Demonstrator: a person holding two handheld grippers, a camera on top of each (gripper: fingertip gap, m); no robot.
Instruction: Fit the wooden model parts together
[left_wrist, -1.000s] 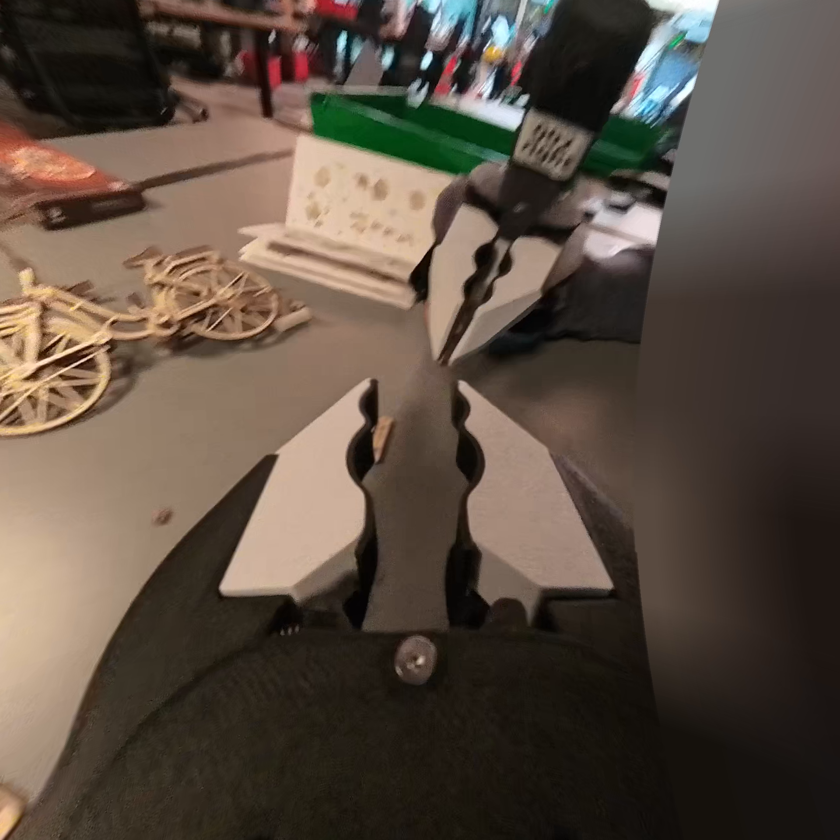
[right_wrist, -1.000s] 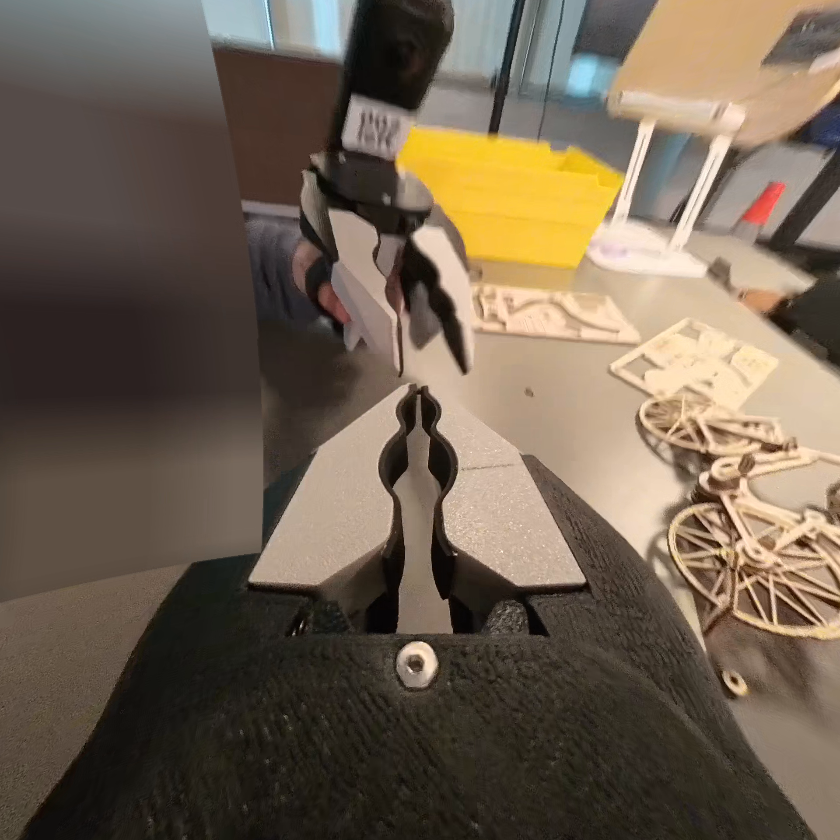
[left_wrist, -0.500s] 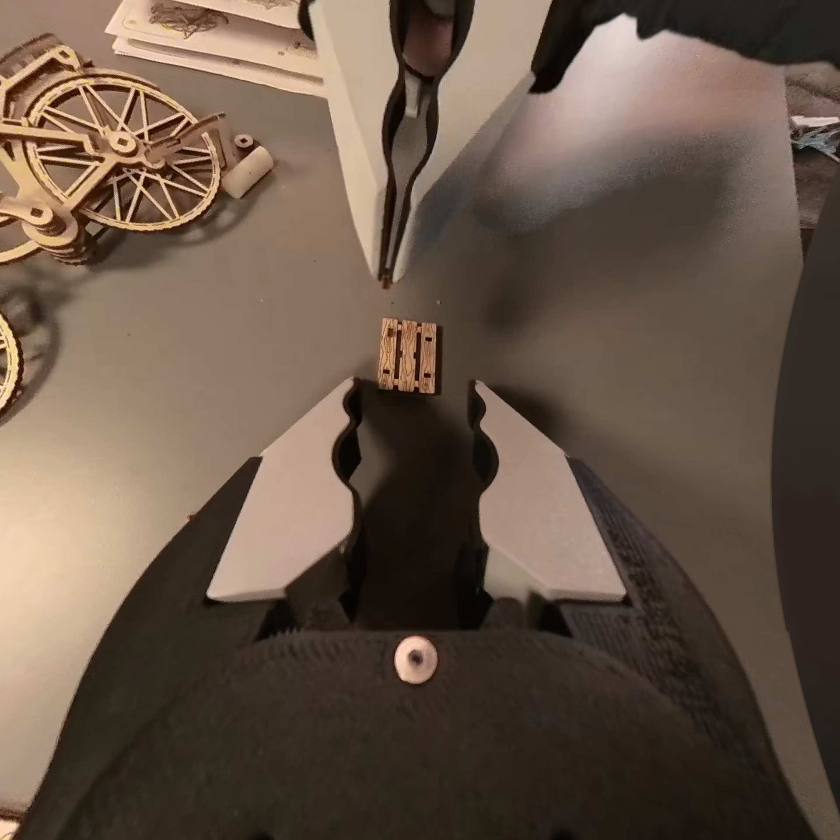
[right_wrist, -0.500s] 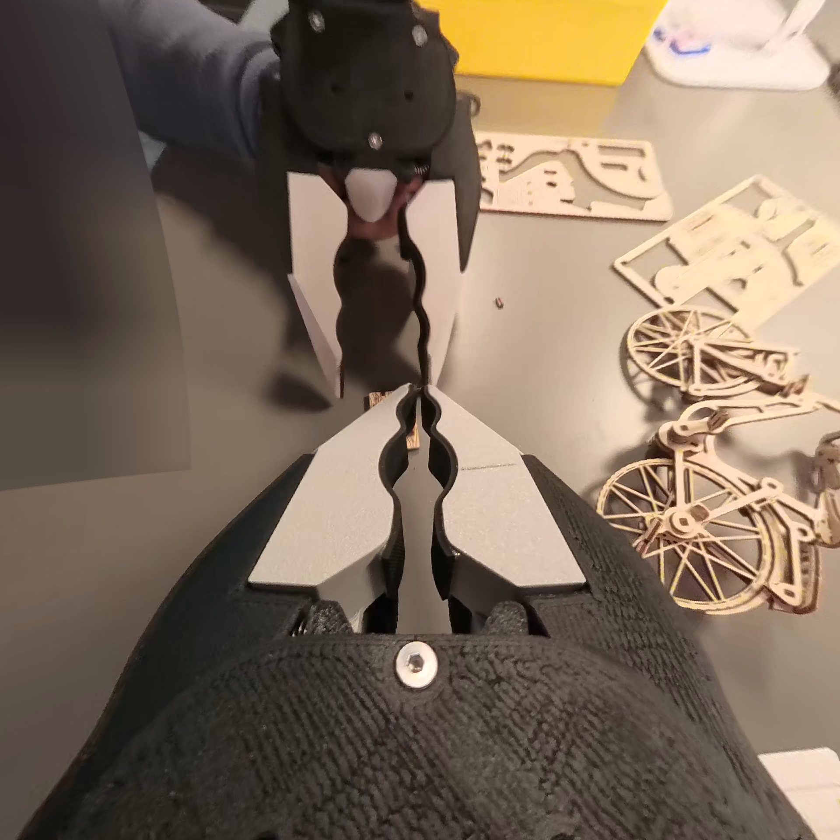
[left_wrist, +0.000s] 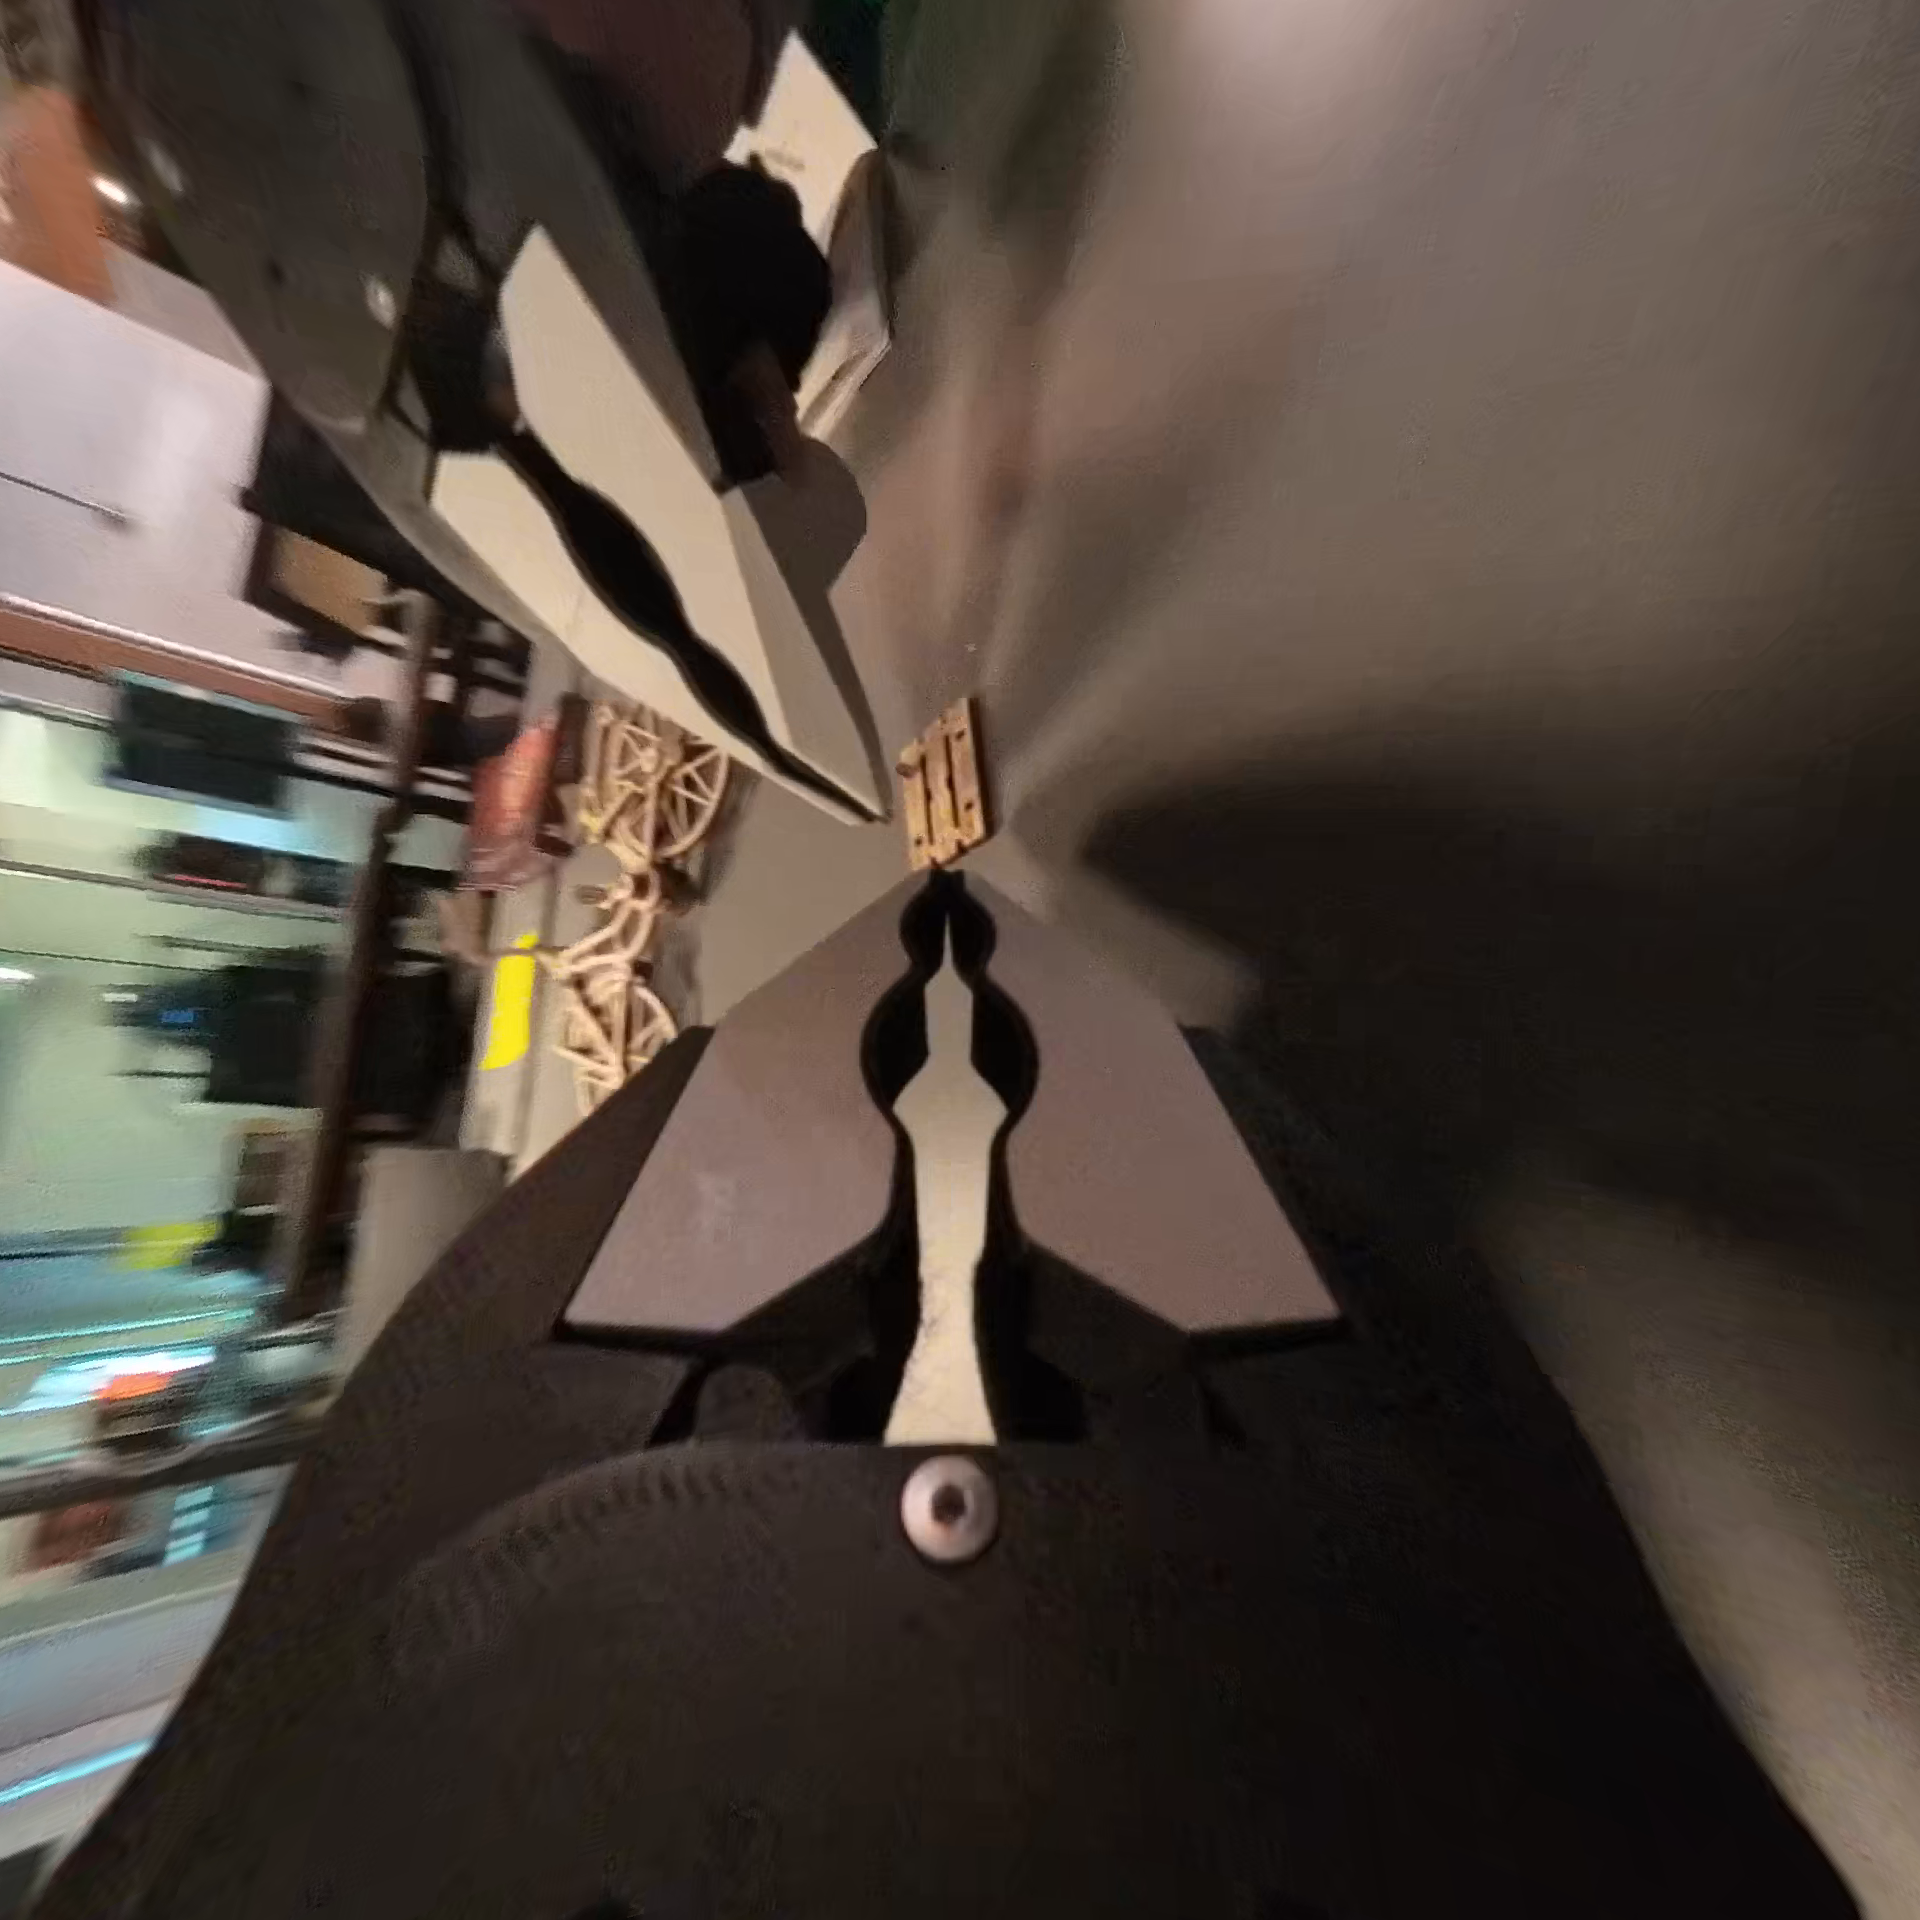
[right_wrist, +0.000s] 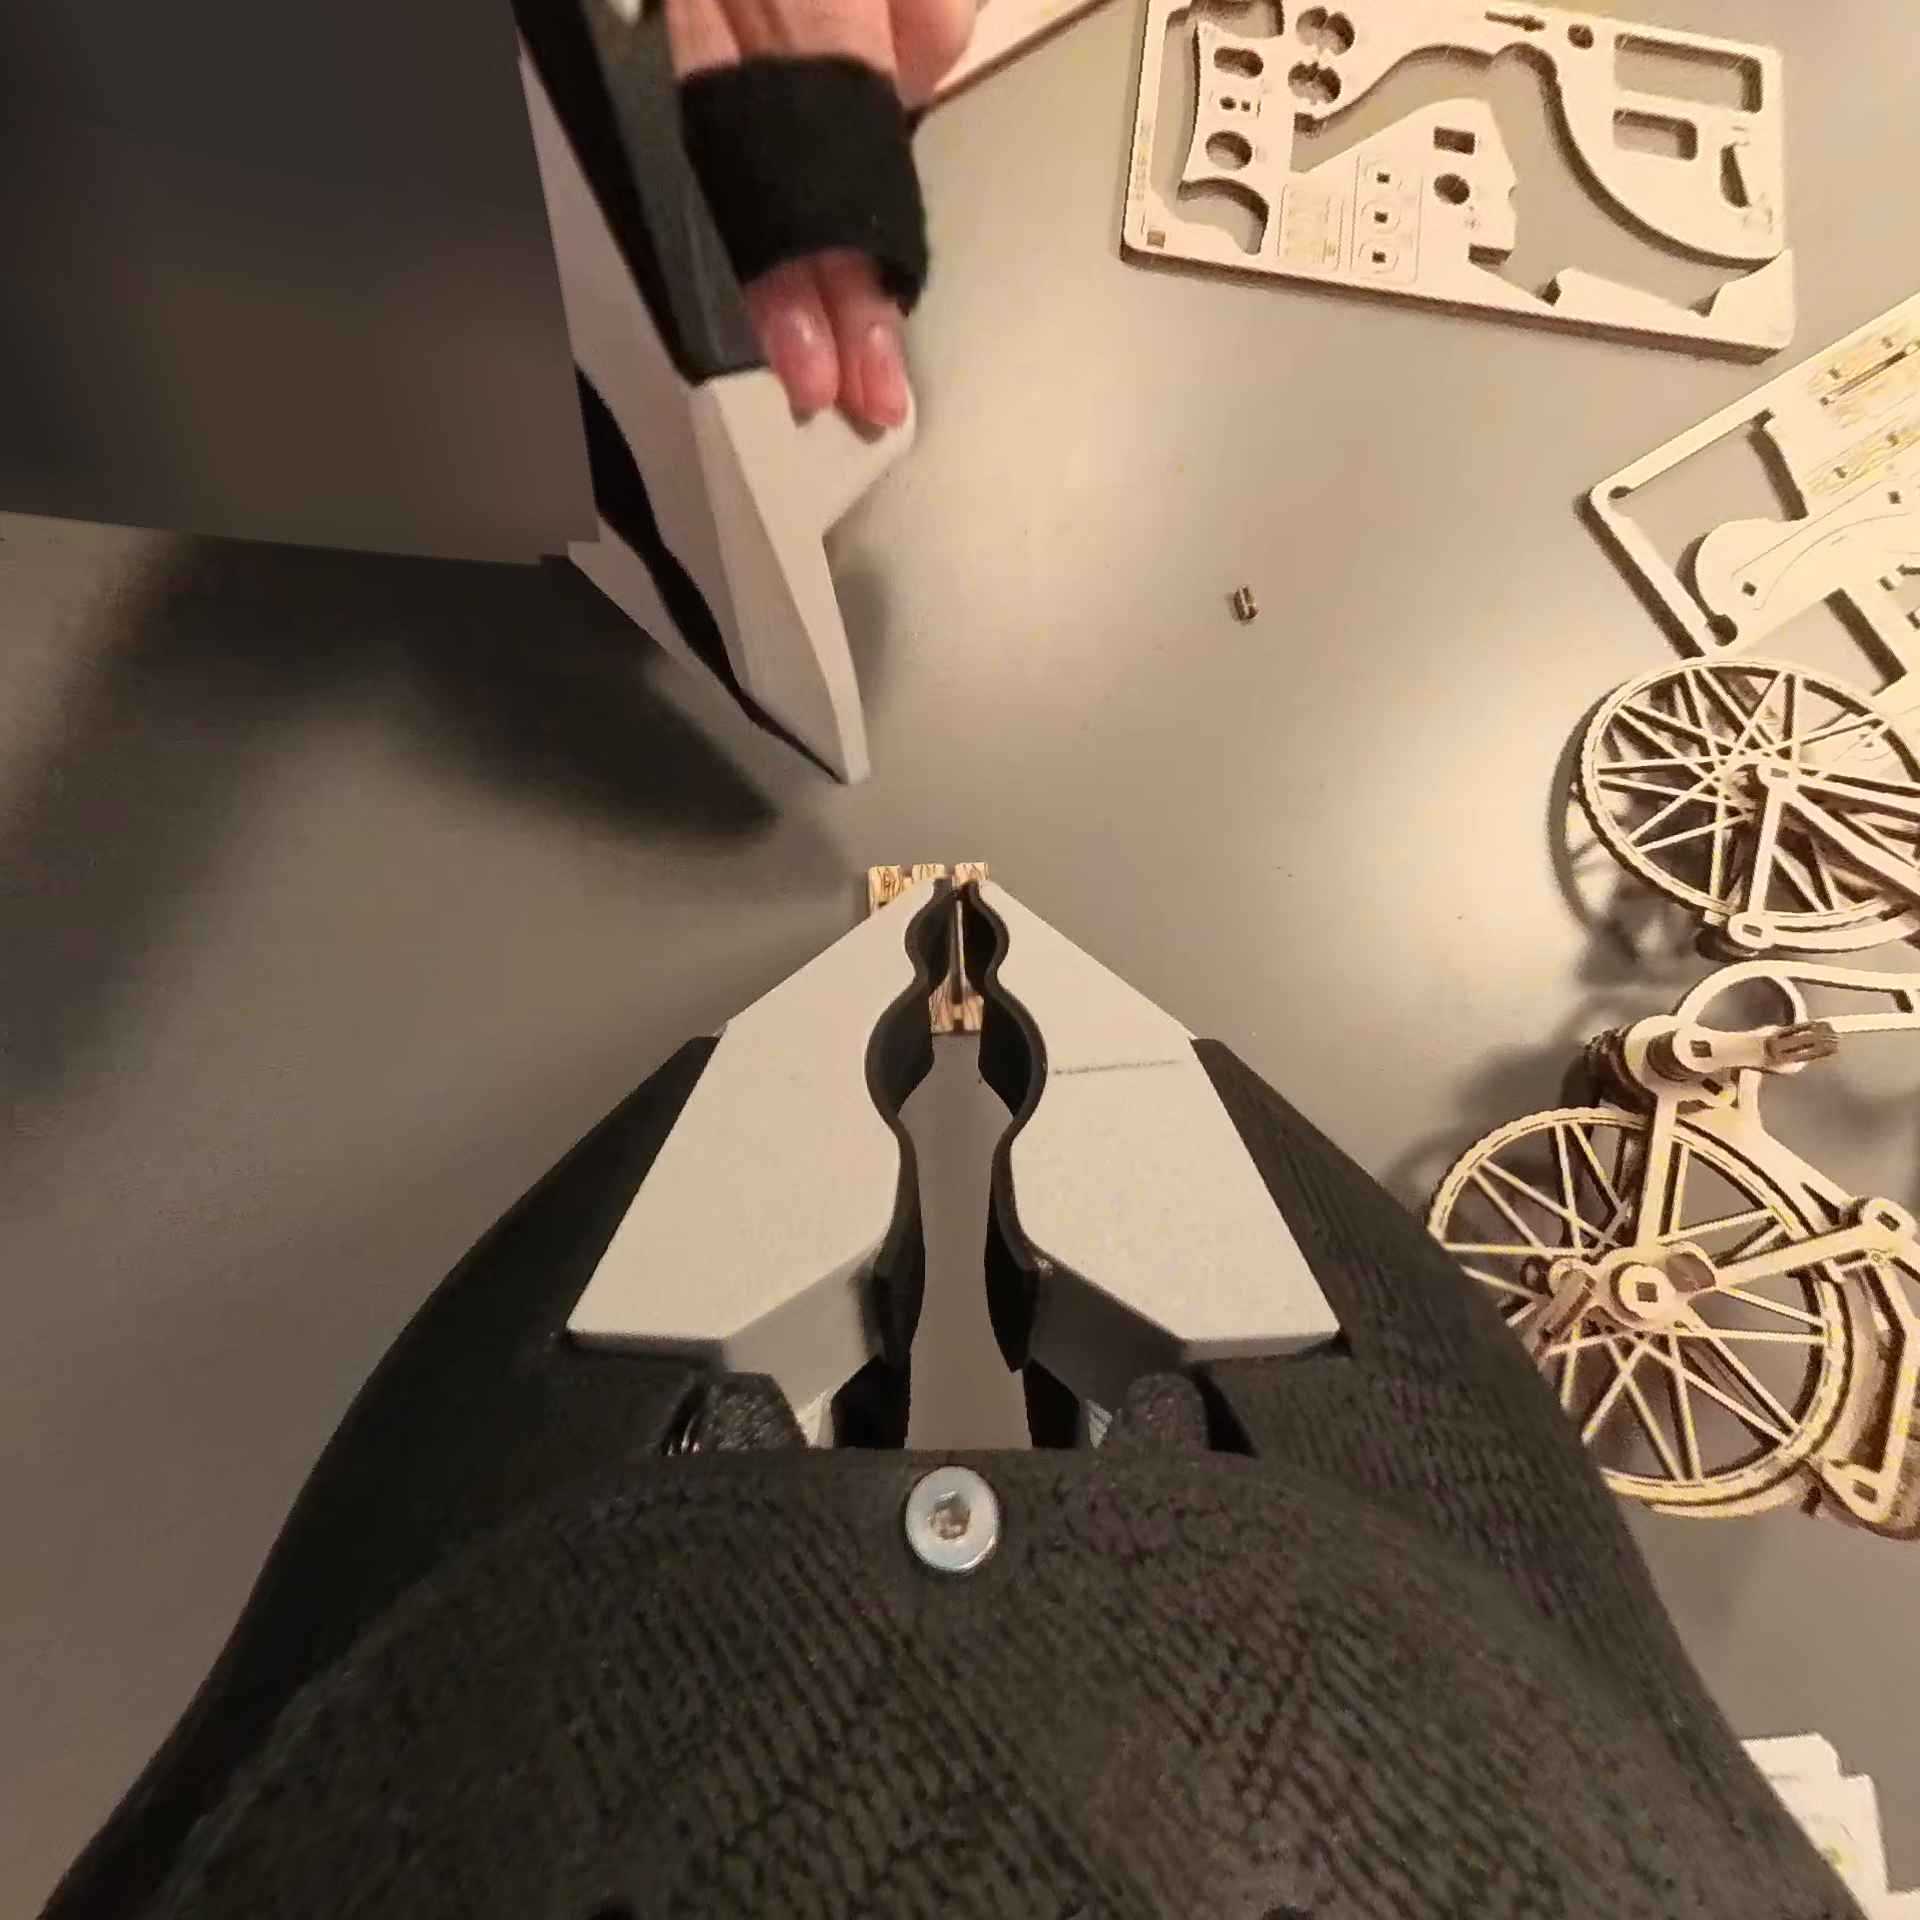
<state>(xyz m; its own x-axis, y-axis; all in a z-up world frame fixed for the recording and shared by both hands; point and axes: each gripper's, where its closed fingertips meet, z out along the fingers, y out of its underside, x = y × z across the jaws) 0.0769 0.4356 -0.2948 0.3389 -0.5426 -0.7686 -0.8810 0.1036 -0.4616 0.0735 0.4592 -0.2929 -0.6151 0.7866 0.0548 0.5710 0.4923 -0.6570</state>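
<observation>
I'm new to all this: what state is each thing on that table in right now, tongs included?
left tongs: shut, tips apart from the slatted piece.
right tongs: shut, tips over the slatted piece.
slatted piece: flat on the table.
bicycle model: lying on its side.
part sheet: flat, pieces punched out.
small peg: loose, alone.

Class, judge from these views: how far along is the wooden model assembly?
Done: a wooden bicycle lies largely built. In hand: the right gripper, shut, points at a small slatted piece; the left gripper, also shut, is close by. Left: that piece and a loose peg are unfitted.
</observation>
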